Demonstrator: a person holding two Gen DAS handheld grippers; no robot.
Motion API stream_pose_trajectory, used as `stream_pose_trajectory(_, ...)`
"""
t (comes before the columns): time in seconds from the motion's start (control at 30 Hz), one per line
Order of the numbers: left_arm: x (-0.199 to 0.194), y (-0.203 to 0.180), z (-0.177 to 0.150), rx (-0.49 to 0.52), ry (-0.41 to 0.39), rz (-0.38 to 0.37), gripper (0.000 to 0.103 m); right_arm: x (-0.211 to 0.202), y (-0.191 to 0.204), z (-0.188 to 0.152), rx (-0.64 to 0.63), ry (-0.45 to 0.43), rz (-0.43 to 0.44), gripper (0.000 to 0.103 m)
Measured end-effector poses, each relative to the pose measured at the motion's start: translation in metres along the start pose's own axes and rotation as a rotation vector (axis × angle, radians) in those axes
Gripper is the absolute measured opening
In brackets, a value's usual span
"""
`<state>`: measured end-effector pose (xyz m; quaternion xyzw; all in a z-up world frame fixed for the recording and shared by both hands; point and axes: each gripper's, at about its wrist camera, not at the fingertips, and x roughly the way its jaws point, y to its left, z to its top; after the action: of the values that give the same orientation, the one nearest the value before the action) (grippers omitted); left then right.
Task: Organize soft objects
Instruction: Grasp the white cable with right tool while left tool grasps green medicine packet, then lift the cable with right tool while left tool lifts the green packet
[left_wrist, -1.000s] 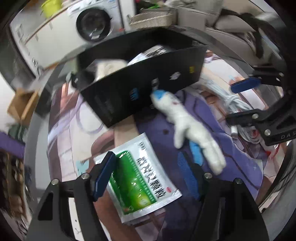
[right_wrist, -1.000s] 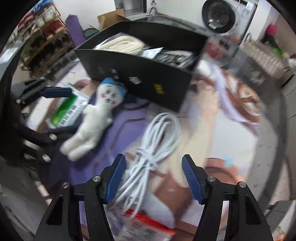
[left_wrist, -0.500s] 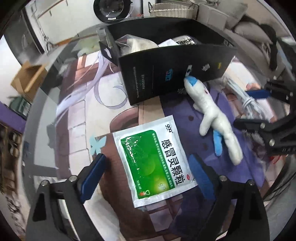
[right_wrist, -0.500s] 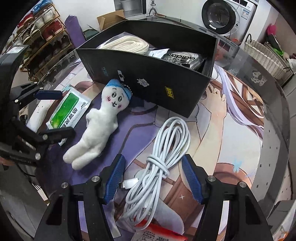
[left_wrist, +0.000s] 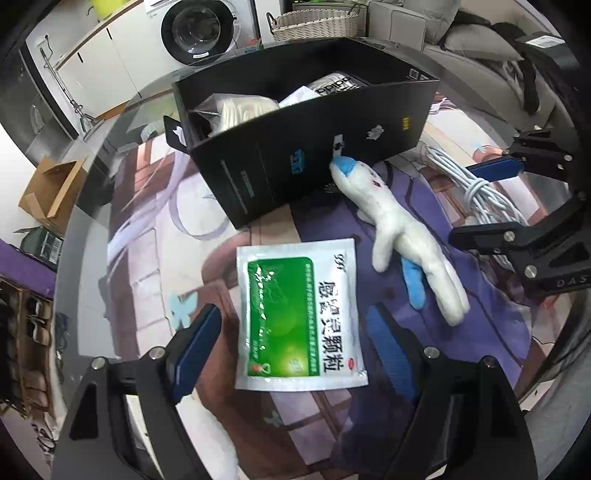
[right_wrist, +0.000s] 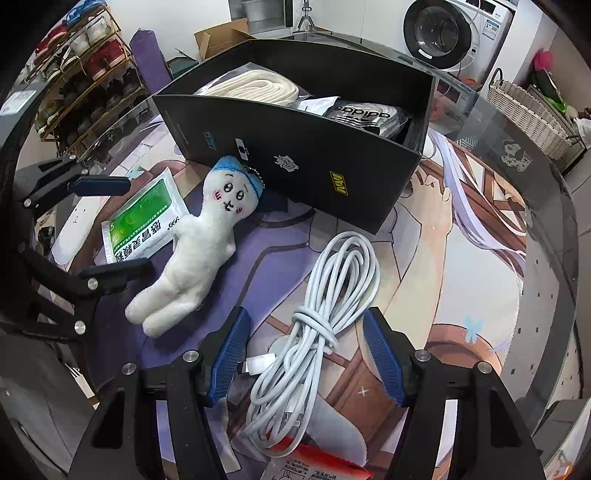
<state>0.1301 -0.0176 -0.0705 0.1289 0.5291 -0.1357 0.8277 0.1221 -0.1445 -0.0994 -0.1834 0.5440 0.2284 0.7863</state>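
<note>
A black box (left_wrist: 317, 158) (right_wrist: 295, 162) stands on the table and holds a coil of cream rope (right_wrist: 251, 86) and a black-and-white packet (right_wrist: 364, 114). A white plush doll (left_wrist: 402, 236) (right_wrist: 192, 254) with a blue cap lies against the box front. A green-and-white sachet (left_wrist: 299, 317) (right_wrist: 144, 221) lies flat between the fingers of my open left gripper (left_wrist: 295, 350). A bundled white cable (right_wrist: 321, 325) (left_wrist: 476, 184) lies between the fingers of my open right gripper (right_wrist: 306, 354). Neither gripper holds anything.
A printed mat (right_wrist: 461, 236) covers the round glass table. A red-and-white packet (right_wrist: 314, 465) lies at the near edge under the right gripper. A washing machine (left_wrist: 195, 29), a wicker basket (right_wrist: 524, 107), a shoe rack (right_wrist: 85, 74) and a cardboard box (left_wrist: 48, 192) stand around the table.
My left gripper has pulled back and turned, so the sachet now lies centred between its open fingers. My right gripper has steadied over the cable. Nothing was picked up.
</note>
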Motion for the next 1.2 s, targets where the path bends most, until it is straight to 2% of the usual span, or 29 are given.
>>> stream_pose_trajectory(0.03,0.001,0.0,0.0,-0.006,-0.002,-0.013,0.067,0.0,0.0,0.0,0.0,-0.001,-0.001,0.066)
stream_pose_trajectory(0.1,0.0,-0.002,-0.002,0.007,-0.027,-0.018,0.049,-0.001,0.001,-0.001,-0.006,-0.008,0.001,0.064)
stream_pose_trajectory(0.13,-0.001,-0.002,-0.005,0.012,-0.032,-0.049,0.043,-0.002,0.003,-0.001,-0.022,-0.019,0.01,0.054)
stream_pose_trajectory(0.17,-0.001,-0.001,-0.007,0.009,-0.032,-0.08,0.039,-0.005,0.005,-0.002,-0.04,-0.034,0.014,0.028)
stream_pose_trajectory(0.2,-0.002,-0.003,-0.005,0.013,-0.027,-0.092,0.036,-0.006,0.007,-0.002,-0.051,-0.038,0.016,0.025)
stream_pose_trajectory(0.33,-0.007,-0.006,-0.006,0.037,-0.049,-0.074,0.029,-0.006,0.011,-0.004,-0.071,-0.052,0.013,0.025)
stream_pose_trajectory(0.67,-0.014,-0.008,-0.011,0.026,-0.064,-0.085,0.027,-0.018,0.01,-0.006,-0.065,-0.086,0.024,0.025)
stream_pose_trajectory(0.73,-0.013,-0.009,-0.01,0.03,-0.065,-0.081,0.04,-0.018,0.011,-0.007,-0.068,-0.085,0.026,0.025)
stream_pose_trajectory(0.77,-0.011,-0.01,-0.01,0.032,-0.059,-0.072,0.042,-0.018,0.011,-0.007,-0.071,-0.084,0.028,0.025)
stream_pose_trajectory(0.83,-0.009,-0.014,-0.01,0.043,-0.053,-0.042,0.056,-0.018,0.011,-0.008,-0.07,-0.081,0.028,0.025)
stream_pose_trajectory(0.87,-0.008,-0.016,-0.009,0.046,-0.061,-0.024,0.056,-0.018,0.011,-0.007,-0.07,-0.08,0.029,0.025)
stream_pose_trajectory(0.9,-0.008,-0.017,-0.009,0.044,-0.069,0.002,0.052,-0.018,0.01,-0.007,-0.069,-0.078,0.029,0.025)
stream_pose_trajectory(0.93,-0.007,-0.016,-0.009,0.042,-0.069,0.015,0.041,-0.018,0.01,-0.007,-0.069,-0.078,0.028,0.025)
stream_pose_trajectory(1.0,-0.006,-0.012,-0.008,0.022,-0.071,-0.024,0.03,-0.018,0.01,-0.006,-0.069,-0.08,0.029,0.025)
stream_pose_trajectory(1.03,-0.006,-0.011,-0.009,0.022,-0.076,-0.043,0.028,-0.02,0.01,-0.006,-0.07,-0.087,0.028,0.025)
stream_pose_trajectory(1.1,-0.008,-0.015,-0.009,0.051,-0.088,-0.017,0.025,-0.022,0.01,-0.006,-0.068,-0.098,0.027,0.025)
stream_pose_trajectory(1.2,-0.01,-0.014,-0.009,0.047,-0.09,-0.02,0.023,-0.027,0.009,-0.007,-0.069,-0.108,0.028,0.025)
